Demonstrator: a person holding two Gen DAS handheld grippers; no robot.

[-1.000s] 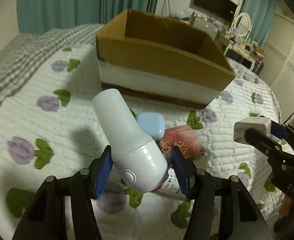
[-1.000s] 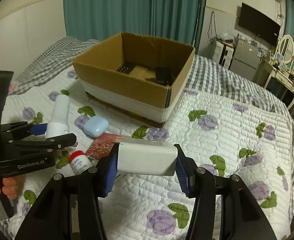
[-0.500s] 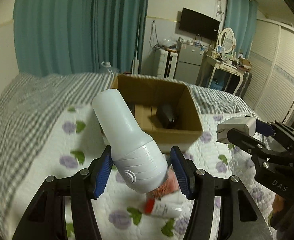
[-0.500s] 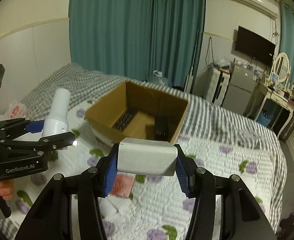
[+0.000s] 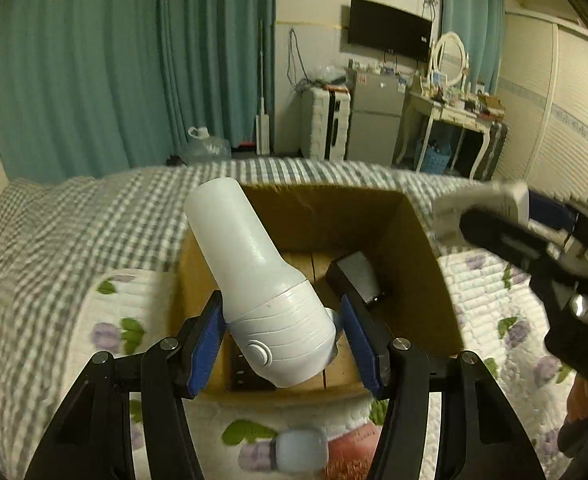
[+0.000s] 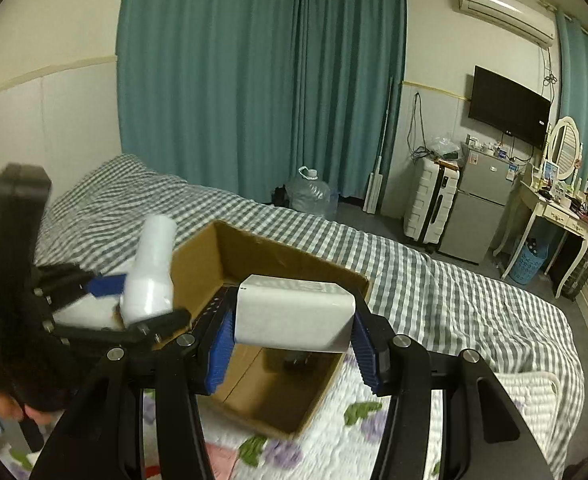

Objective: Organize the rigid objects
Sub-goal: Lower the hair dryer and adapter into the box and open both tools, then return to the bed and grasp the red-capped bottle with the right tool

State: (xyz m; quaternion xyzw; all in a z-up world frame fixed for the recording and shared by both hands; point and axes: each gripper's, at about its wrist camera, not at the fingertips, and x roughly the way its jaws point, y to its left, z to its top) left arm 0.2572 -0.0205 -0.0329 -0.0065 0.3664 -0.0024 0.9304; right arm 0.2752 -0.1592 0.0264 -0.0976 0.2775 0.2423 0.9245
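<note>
Left wrist view: a white plastic bottle-shaped device with a ribbed wide base and a round button is clamped at its base between the blue pads of the left gripper, tilted, narrow end up, over the open brown cardboard box on the floral quilted bedspread. One black rectangular object is seen on the box floor. One pale blue rounded case and one red patterned packet lie on the quilt in front of the box. Right wrist view: one white rectangular power adapter is gripped crosswise by the right gripper, held above the box's near right part. No writing can be read; blur hides small print.
</note>
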